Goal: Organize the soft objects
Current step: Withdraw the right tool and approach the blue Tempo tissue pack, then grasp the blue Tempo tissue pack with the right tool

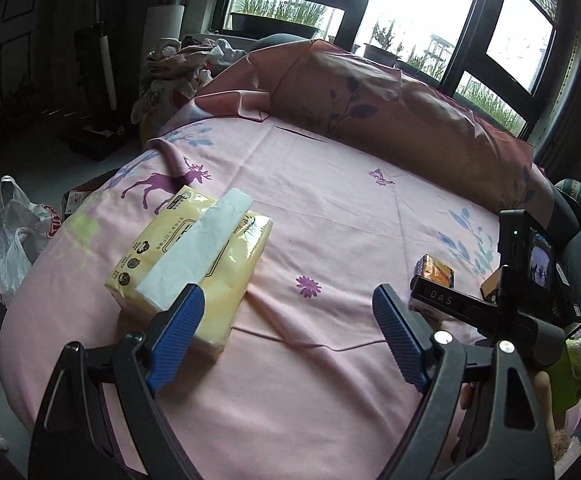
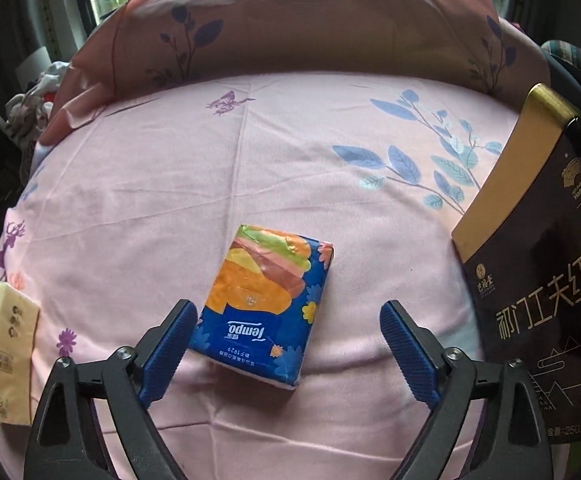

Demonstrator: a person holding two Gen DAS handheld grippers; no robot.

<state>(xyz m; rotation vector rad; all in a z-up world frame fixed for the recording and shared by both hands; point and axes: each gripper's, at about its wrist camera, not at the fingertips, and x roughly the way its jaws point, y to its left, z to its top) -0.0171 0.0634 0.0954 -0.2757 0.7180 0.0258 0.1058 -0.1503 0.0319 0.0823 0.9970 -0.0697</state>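
On the pink bed (image 2: 290, 152), the right gripper (image 2: 286, 340) hangs with jaws apart, the blue tissue pack (image 2: 266, 304) lying between them, ungripped. The left gripper (image 1: 286, 320) gapes empty beside the yellow tissue pack (image 1: 194, 264) near the bed's left edge. A dark tea box (image 2: 538, 280) lies at the right edge.

free: pink sheet (image 2: 250, 168) 12 o'clock | blocked: dark tea box (image 2: 538, 264) 3 o'clock, yellow tissue pack (image 2: 6, 344) 9 o'clock
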